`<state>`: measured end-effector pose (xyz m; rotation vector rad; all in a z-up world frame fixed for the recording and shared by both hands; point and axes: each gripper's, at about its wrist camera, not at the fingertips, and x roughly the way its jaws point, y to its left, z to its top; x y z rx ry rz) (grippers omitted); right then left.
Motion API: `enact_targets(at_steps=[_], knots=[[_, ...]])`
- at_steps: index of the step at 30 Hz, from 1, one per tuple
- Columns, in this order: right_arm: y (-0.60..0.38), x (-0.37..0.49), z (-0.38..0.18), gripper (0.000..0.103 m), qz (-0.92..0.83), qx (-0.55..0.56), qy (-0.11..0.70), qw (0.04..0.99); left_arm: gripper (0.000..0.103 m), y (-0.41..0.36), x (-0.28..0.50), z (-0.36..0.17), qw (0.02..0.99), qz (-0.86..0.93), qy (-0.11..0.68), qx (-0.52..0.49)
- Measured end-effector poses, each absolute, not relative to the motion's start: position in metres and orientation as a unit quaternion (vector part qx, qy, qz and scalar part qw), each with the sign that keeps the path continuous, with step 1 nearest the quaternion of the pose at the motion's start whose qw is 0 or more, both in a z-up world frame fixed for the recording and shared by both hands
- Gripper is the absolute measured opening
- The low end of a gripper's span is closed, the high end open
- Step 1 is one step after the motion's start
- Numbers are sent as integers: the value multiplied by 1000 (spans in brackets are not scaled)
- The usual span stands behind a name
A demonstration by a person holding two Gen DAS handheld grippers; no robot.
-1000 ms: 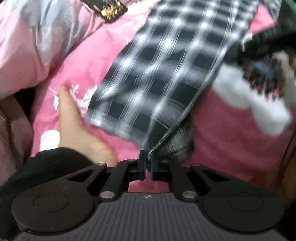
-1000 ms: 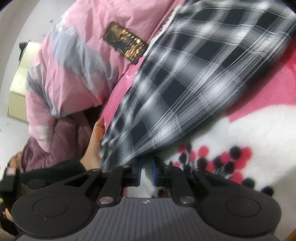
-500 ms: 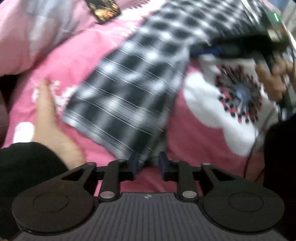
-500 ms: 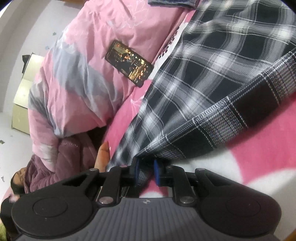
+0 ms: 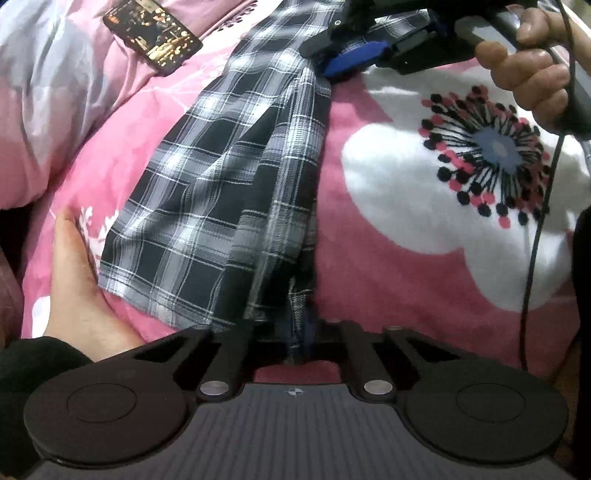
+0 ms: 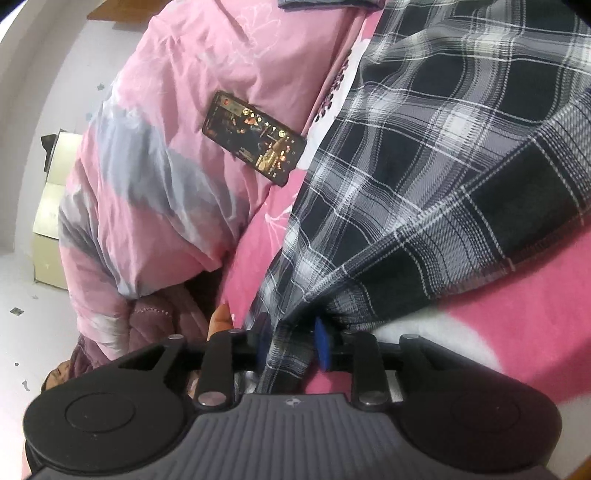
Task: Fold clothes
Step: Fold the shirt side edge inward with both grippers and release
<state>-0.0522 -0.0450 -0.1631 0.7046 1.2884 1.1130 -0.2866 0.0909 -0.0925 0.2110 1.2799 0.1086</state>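
Note:
A black-and-white plaid garment (image 5: 221, 192) lies folded lengthwise on a pink flowered blanket (image 5: 406, 280). My left gripper (image 5: 299, 332) stands open at the garment's near end, a loose corner of cloth lying between its fingers. At the far end my right gripper (image 5: 369, 48) rests on the cloth. In the right wrist view the plaid garment (image 6: 443, 177) fills the right side, and my right gripper (image 6: 291, 345) is open, its blue pads (image 6: 321, 343) apart with a fold of plaid lying between them.
A lit phone (image 5: 153, 35) lies on the pink and grey quilt (image 5: 55, 110) at the far left. A bare hand (image 5: 74, 288) rests beside the garment's left edge. Another hand (image 5: 532, 70) and a cable (image 5: 535, 240) are at the right.
Both grippers have opened from shut on the plaid cloth. The garment has come down from being held up and now lies on the blanket.

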Motion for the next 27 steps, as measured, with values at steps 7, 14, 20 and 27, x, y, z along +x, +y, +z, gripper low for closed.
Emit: enact_targets(at_steps=[7,14,20,27], knots=[[-70,-64,-154,46,496,276,561,603,0,102,-298,-52,785,-29,616,59],[-109,-87,-148,66,502,241,573,602,0,98,-314,-51,751,-111,645,91],[-147,-87,-151,64,437,291,559,641,0,94,-320,-68,727,-132,662,125],[-152,-68,-155,23,384,302,550,677,3,87,-327,-78,708,-161,677,123]])
